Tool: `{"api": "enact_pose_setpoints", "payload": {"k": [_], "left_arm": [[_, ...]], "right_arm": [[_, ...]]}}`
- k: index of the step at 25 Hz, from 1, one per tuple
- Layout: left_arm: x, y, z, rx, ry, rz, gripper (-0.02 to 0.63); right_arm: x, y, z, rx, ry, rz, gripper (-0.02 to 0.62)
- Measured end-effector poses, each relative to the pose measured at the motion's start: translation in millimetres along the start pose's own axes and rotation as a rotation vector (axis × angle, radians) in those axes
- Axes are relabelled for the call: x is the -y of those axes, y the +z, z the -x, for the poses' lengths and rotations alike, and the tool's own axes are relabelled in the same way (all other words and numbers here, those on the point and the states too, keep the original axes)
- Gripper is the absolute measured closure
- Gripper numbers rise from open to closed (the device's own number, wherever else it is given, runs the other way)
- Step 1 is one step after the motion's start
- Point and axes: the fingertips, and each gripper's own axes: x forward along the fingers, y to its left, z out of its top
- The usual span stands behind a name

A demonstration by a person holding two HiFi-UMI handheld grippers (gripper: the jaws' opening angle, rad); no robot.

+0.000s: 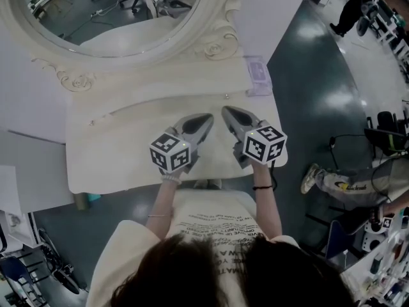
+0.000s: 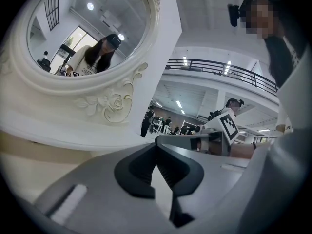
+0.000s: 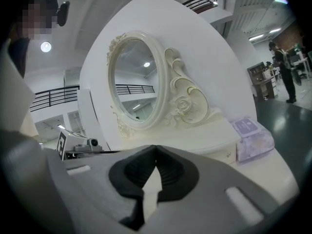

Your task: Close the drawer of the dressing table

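The cream dressing table (image 1: pixel 115 152) carries an oval mirror (image 1: pixel 108 18) on a carved base. A shallow drawer with a small knob (image 1: pixel 227 96) runs along that base; its front (image 3: pixel 222 152) looks about flush under the shelf. Both grippers hover side by side over the tabletop and point at the base, a short gap away from it. The left gripper (image 1: pixel 206 118) is shut and empty, its tips meeting (image 2: pixel 157 146). The right gripper (image 1: pixel 227 110) is also shut with nothing held (image 3: pixel 156 148).
A purple tissue pack (image 1: pixel 257 75) lies on the table's right end beside the drawer knob, also seen in the right gripper view (image 3: pixel 251 130). Dark polished floor surrounds the table. A person's leg and shoe (image 1: pixel 332 181) and cabled equipment (image 1: pixel 383 133) are off to the right.
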Motion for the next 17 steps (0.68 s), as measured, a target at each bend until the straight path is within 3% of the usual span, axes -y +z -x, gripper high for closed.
{"api": "enact_pose_setpoints", "payload": {"k": [17], "left_arm": [[0.9, 0.9, -2.4, -0.003, -0.026, -0.007, 0.607]], "right_arm": [[-3.7, 4.3, -0.1, 0.022, 0.015, 0.018, 0.592]]}}
